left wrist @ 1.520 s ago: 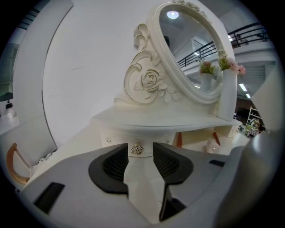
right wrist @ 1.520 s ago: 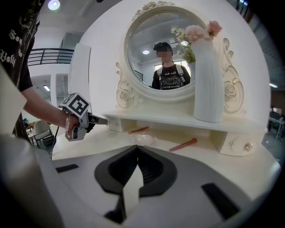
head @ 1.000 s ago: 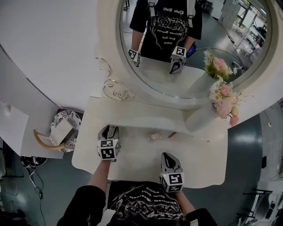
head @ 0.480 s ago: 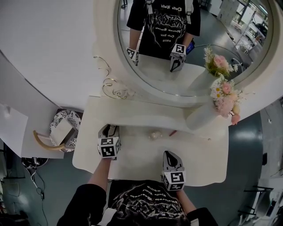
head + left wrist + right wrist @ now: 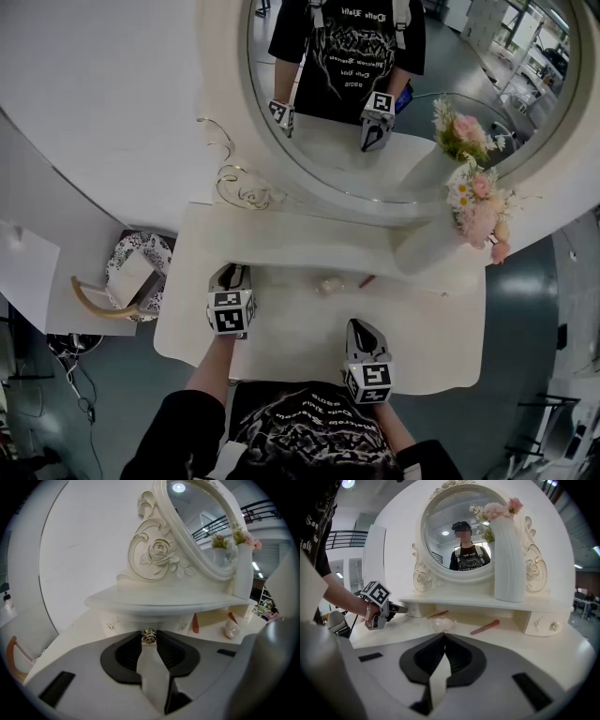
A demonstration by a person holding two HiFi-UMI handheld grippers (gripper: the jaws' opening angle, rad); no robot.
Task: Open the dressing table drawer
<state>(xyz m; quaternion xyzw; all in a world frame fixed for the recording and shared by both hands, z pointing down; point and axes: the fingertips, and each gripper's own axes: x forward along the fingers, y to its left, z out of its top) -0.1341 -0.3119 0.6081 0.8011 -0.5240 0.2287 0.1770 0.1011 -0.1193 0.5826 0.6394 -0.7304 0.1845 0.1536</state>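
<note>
The left gripper (image 5: 232,275) has just been closing its fingers (image 5: 126,653). They now pinch the small metal knob (image 5: 149,636) of the drawer (image 5: 123,622), with a pad pressed to each side of it. In the head view both grippers sit in the same spots as a second ago, and only the picture itself has shifted a little. The drawer looks as shut as before, its pale front flush under the left end of the shelf (image 5: 300,246). The right gripper (image 5: 361,328) hangs over the near edge of the surface (image 5: 422,337) with its fingers (image 5: 459,656) closed together on nothing, well apart from the left one.

The surface is a white dressing table with a curved front. Under the shelf lie a pinkish stick (image 5: 366,281) and, just beside it, a small pale lump (image 5: 326,285) whose nature cannot be told. A matching drawer with its own knob shows at the right end in the right gripper view. A tall white vase (image 5: 427,246) stands at the right end of the shelf, holding pink and white flowers (image 5: 478,202). Behind it rises an oval mirror (image 5: 328,141) in a carved white frame. The mirror reflects a person in a black printed shirt and both grippers.

The floor (image 5: 525,309) is grey. To the left of the surface stands a stool (image 5: 136,272) with a patterned round seat and a curved wooden back, and cables (image 5: 66,352) lie on the floor near it. A plain white wall stands behind the mirror.
</note>
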